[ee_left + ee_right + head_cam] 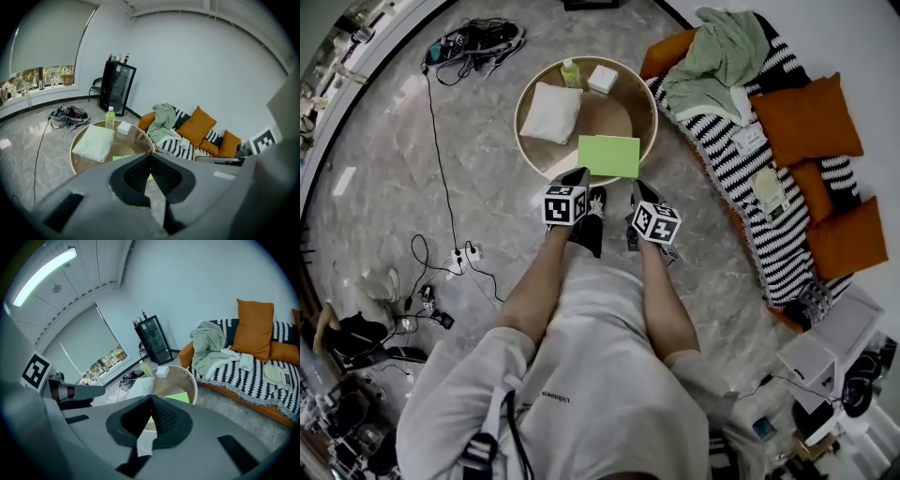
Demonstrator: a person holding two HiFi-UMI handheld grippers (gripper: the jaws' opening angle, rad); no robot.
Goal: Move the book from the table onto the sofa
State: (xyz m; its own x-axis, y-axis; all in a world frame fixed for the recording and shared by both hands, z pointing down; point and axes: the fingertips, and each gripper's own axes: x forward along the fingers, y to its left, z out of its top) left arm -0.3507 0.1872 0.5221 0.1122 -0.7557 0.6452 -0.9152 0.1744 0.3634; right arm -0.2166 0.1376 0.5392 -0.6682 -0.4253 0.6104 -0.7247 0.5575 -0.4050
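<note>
Task status: nothing of the move is done yet, as far as I can judge. The green book (609, 156) is lying flat on the round table (649, 103), at the 6 o'clock edge of the top as seen from the person standing over it, with its near side at or just over the rim. The sofa (787, 234), under a black-and-white striped throw, is standing at roughly 3 o'clock from the table, and no book is lying on it; a green blanket (717, 56) and orange cushions (806, 117) are taking up part of the seat, but striped stretches between them are showing bare. Also sitting on the table: a folded white cloth (550, 112) at 9 o'clock, a bottle (571, 72) and a small white box (602, 79) near 12 o'clock, all apart from the book. What is left: the grasp, the lift, the carry to 3 o'clock and the set-down. Tools: the left gripper (574, 180) is hanging just short of the rim at the book's 7 o'clock corner, and the right gripper (639, 192) at its 5 o'clock corner, neither touching it. In the left gripper view the jaws are pressing together tip to tip with nothing between them, the book showing as a green sliver (121, 158) beyond. The right gripper view is showing the same: jaws fully closed and empty, the book (180, 397) ahead. Both will need opening before any grasp.
</note>
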